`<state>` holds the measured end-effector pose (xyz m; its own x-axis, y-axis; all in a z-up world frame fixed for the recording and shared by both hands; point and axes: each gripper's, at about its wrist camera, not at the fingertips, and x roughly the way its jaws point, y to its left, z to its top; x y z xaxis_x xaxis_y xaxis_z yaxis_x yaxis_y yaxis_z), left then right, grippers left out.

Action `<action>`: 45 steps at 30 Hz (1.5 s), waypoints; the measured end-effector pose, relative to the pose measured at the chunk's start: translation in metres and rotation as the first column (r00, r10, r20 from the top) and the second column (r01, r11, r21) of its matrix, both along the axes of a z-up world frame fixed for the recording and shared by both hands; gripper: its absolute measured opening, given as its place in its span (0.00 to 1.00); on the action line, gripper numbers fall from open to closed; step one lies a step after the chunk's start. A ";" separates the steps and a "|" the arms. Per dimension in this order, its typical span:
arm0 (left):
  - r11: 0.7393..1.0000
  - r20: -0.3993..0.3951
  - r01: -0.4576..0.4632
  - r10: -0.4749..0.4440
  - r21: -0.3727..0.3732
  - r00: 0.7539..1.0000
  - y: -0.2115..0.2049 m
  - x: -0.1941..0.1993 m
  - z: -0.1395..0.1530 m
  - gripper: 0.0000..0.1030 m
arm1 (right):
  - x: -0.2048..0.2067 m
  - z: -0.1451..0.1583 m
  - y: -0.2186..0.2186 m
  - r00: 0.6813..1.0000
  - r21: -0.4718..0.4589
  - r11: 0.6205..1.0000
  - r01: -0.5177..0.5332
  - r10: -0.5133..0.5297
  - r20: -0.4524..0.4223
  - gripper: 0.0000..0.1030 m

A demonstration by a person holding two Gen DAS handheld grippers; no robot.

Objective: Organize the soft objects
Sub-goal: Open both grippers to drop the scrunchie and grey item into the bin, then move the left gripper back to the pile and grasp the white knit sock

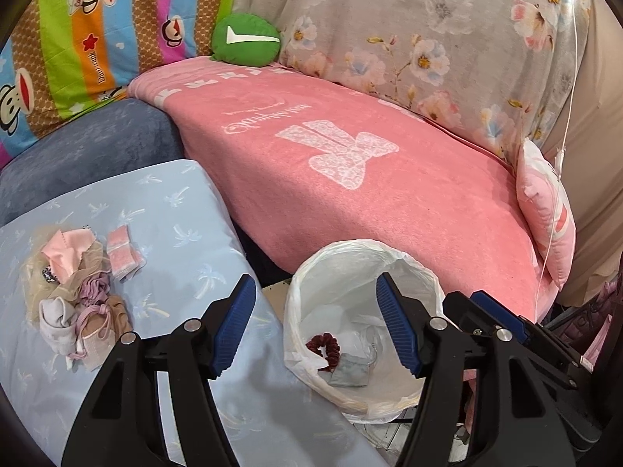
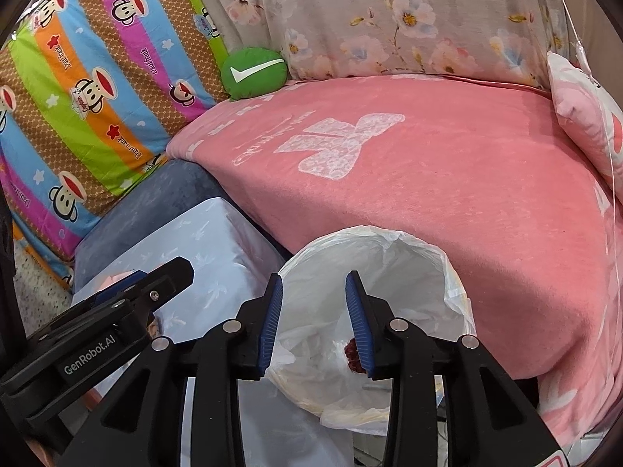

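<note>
Both grippers, left (image 1: 315, 327) and right (image 2: 313, 323), hang part-open and empty over the lined bin (image 1: 428, 272), whose loose liner could snag a jaw.

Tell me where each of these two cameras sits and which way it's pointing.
Left wrist: on the left claw, looking down over the bag-lined bin toward the pink blanket; its own two fingers show, open and empty, with the right claw at right.
Right wrist: on the right claw, above the same bin; its fingers show, open and empty, with the left claw at left.
Shared: bin, blanket, green cushion.
</note>
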<state>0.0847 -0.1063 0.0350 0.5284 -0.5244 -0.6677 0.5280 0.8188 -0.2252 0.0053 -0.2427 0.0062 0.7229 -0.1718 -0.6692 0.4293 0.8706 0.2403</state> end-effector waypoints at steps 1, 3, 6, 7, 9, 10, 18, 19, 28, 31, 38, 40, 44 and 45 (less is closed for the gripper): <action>1.000 -0.001 -0.006 0.006 -0.002 1.000 0.003 0.000 0.000 0.60 | 0.001 0.000 0.002 1.000 -0.001 1.000 -0.004 0.004 -0.002 0.33; 1.000 -0.004 -0.025 0.025 -0.004 1.000 0.011 0.002 -0.001 0.60 | 0.002 0.000 0.007 1.000 -0.003 1.000 -0.012 0.012 -0.004 0.34; 0.999 -0.013 -0.050 0.050 -0.010 0.999 0.022 0.005 -0.003 0.60 | 0.006 0.000 0.015 1.000 -0.008 1.000 -0.028 0.028 -0.007 0.34; 0.998 -0.017 -0.061 0.061 -0.012 0.998 0.027 0.006 -0.004 0.60 | 0.007 0.000 0.019 0.999 -0.011 0.999 -0.035 0.034 -0.007 0.35; 0.996 -0.023 -0.085 0.085 -0.013 0.996 0.037 0.009 -0.006 0.65 | 0.010 0.001 0.027 0.999 -0.017 0.999 -0.048 0.047 -0.008 0.38; 0.995 -0.027 -0.102 0.102 -0.012 0.994 0.043 0.010 -0.007 0.71 | 0.011 0.001 0.030 0.998 -0.019 0.998 -0.055 0.055 -0.009 0.38; 0.978 -0.067 -0.205 0.202 -0.032 0.977 0.092 0.022 -0.015 0.78 | 0.024 0.003 0.065 0.992 -0.038 0.992 -0.123 0.122 -0.017 0.41; 0.975 -0.071 -0.221 0.219 -0.031 0.973 0.099 0.023 -0.016 0.78 | 0.026 0.004 0.070 0.991 -0.041 0.991 -0.131 0.130 -0.017 0.42; 0.943 -0.098 -0.333 0.330 -0.016 0.939 0.155 0.032 -0.031 0.78 | 0.040 0.006 0.108 0.980 -0.061 0.978 -0.198 0.197 -0.029 0.46; 0.932 -0.104 -0.362 0.359 -0.004 0.927 0.169 0.034 -0.036 0.78 | 0.045 0.005 0.121 0.975 -0.068 0.973 -0.221 0.219 -0.034 0.49; 0.905 -0.145 -0.425 0.422 0.011 0.895 0.203 0.042 -0.054 0.78 | 0.058 -0.001 0.155 0.960 -0.082 0.957 -0.279 0.275 -0.056 0.50; 0.896 -0.160 -0.443 0.440 0.015 0.884 0.213 0.045 -0.060 0.78 | 0.063 -0.003 0.163 0.955 -0.084 0.952 -0.294 0.289 -0.064 0.50; 0.880 -0.195 -0.474 0.469 0.025 0.861 0.227 0.052 -0.071 0.78 | 0.073 -0.011 0.179 0.945 -0.078 0.944 -0.322 0.316 -0.082 0.50; 0.877 -0.203 -0.480 0.474 0.025 0.857 0.230 0.053 -0.074 0.78 | 0.075 -0.013 0.181 0.943 -0.075 0.942 -0.328 0.321 -0.086 0.50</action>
<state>0.1380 0.1238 -0.0391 0.5774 -0.2597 -0.7740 0.0167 0.9516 -0.3068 0.0805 -0.0614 -0.0071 0.6996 0.0042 -0.7145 0.1334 0.9816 0.1364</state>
